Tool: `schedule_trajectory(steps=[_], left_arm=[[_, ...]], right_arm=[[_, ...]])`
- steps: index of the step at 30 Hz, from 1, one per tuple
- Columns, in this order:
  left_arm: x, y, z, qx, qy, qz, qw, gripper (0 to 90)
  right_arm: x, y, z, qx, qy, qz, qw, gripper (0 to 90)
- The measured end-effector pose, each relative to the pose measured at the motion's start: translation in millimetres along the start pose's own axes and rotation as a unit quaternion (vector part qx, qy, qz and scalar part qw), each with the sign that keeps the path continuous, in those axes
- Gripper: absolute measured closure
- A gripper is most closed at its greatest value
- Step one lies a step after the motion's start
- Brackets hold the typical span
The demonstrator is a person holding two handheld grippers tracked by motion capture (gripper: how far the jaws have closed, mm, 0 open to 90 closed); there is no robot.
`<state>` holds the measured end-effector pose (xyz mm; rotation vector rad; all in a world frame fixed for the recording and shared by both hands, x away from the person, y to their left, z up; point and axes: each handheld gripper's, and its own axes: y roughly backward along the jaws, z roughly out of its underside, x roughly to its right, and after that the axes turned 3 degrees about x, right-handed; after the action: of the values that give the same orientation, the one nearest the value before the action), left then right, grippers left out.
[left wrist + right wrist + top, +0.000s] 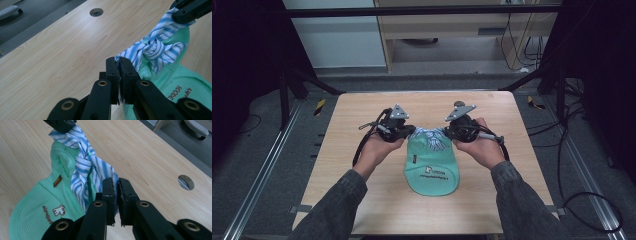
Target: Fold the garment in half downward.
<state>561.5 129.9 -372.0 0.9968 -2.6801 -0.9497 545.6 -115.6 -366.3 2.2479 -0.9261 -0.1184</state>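
Two sleeved forearms (337,200) reach in over one pale wooden table (362,150), each hand holding one gripper, with one green garment (432,172) and one blue-striped cloth (432,137) between them. The table stands on grey floor among black frame bars and cables. The left gripper (119,65) and right gripper (116,185) each clamp an end of the striped cloth, jaws nearly closed, stretching it between them while the garment hangs below onto the table.
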Motion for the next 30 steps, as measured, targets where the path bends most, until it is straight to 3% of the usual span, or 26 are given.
schedule_trajectory(steps=[14,30], left_arm=[[-3.1,2.1,-8.9,0.011,0.001,-0.009,0.9999,86.6],[-0.3,-1.8,-22.0,0.007,-0.017,-0.018,0.9997,86.7]], right_arm=[[3.1,3.7,-7.7,0.003,0.003,0.007,1.0000,84.4],[12.0,5.5,-8.2,0.004,-0.001,0.019,0.9998,84.4]])
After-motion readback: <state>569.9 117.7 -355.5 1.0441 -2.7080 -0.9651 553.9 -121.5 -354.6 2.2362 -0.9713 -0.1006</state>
